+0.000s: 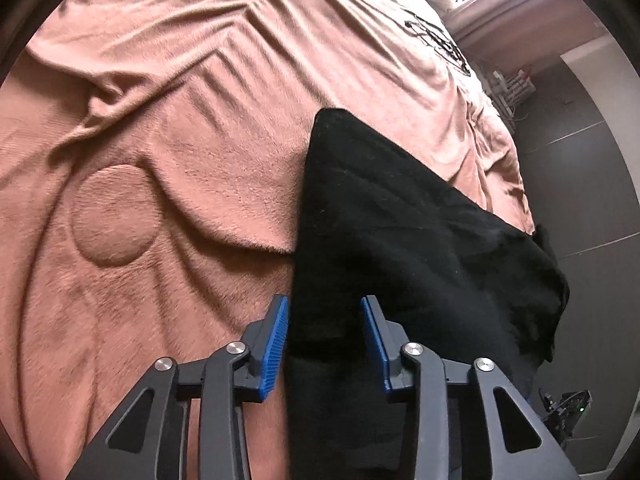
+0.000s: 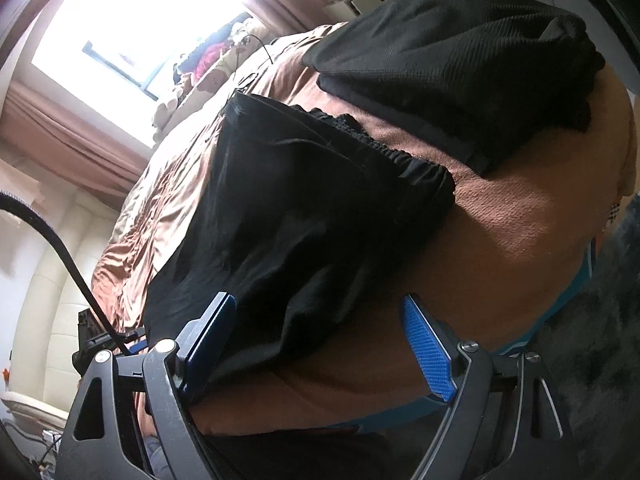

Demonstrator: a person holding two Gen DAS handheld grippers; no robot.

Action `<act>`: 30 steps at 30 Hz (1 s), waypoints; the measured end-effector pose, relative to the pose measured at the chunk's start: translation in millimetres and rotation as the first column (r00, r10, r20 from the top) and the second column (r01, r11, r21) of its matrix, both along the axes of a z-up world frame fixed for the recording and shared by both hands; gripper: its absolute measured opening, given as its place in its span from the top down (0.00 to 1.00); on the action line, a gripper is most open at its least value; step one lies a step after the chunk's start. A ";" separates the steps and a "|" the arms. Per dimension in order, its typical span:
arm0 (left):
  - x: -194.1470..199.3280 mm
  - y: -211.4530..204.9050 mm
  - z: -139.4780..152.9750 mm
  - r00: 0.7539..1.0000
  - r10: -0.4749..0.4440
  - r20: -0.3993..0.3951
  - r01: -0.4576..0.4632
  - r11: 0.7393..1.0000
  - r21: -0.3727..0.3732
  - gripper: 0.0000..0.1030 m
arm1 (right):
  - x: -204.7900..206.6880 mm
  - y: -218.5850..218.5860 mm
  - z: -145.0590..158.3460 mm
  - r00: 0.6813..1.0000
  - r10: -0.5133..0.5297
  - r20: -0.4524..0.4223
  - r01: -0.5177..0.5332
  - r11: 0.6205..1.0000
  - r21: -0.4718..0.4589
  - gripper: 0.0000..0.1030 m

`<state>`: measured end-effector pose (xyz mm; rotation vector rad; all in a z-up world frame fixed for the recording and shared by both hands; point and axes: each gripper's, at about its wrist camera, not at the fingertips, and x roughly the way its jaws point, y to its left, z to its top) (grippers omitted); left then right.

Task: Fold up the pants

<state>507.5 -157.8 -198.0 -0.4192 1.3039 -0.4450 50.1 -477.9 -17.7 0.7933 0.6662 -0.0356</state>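
Note:
Black pants (image 1: 400, 220) lie on a pinkish-brown blanket (image 1: 160, 160), reaching toward the bed's right edge. My left gripper (image 1: 325, 302) points down at their near left edge, and black fabric fills the gap between its blue pads (image 1: 276, 344). The pads stand apart and do not visibly squeeze the cloth. In the right wrist view the pants (image 2: 280, 208) show their gathered elastic waistband (image 2: 400, 156). My right gripper (image 2: 316, 308) is wide open over the near hem, its left finger beside the black cloth and blanket under the rest.
A pile of folded dark clothes (image 2: 460, 60) sits on the blanket beyond the waistband. A black cable (image 1: 440, 40) lies near the far bed edge. Dark floor (image 1: 580, 200) runs along the bed's right side. A bright window (image 2: 120, 20) with curtains is behind.

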 end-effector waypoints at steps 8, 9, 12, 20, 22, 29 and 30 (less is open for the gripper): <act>18.5 -3.4 -12.7 1.000 0.002 -0.015 -0.003 0.998 -0.061 0.63 | 8.5 -5.8 -7.0 0.999 -0.026 -0.022 0.026 0.999 0.026 0.19; 19.6 -1.8 -12.8 1.000 0.003 -0.015 -0.005 0.997 -0.071 0.65 | 10.5 -6.2 -8.7 0.999 -0.032 -0.028 0.033 0.999 0.033 0.19; 16.8 4.3 -13.4 1.000 0.012 -0.020 -0.014 0.996 -0.090 0.69 | 10.9 -10.6 -11.4 0.999 -0.045 -0.010 0.045 0.996 0.074 0.19; -1.8 10.6 -17.1 0.998 -0.030 -0.061 0.021 0.991 -0.131 0.71 | 21.8 -14.0 -10.9 1.000 -0.030 0.003 0.030 0.996 0.082 0.19; -1.4 10.3 -17.6 0.998 -0.033 -0.050 0.027 0.992 -0.122 0.74 | 24.9 -13.1 -11.9 1.000 -0.029 -0.002 0.029 0.997 0.077 0.19; -8.0 7.6 10.8 0.997 0.002 0.079 0.004 0.997 -0.072 0.94 | 27.3 -3.1 -2.2 0.999 -0.047 -0.007 0.047 0.998 0.029 0.74; -9.8 11.5 19.6 0.995 0.015 0.100 -0.006 0.996 -0.091 0.94 | 26.4 -0.7 2.0 0.999 -0.045 0.000 0.045 0.999 0.018 0.77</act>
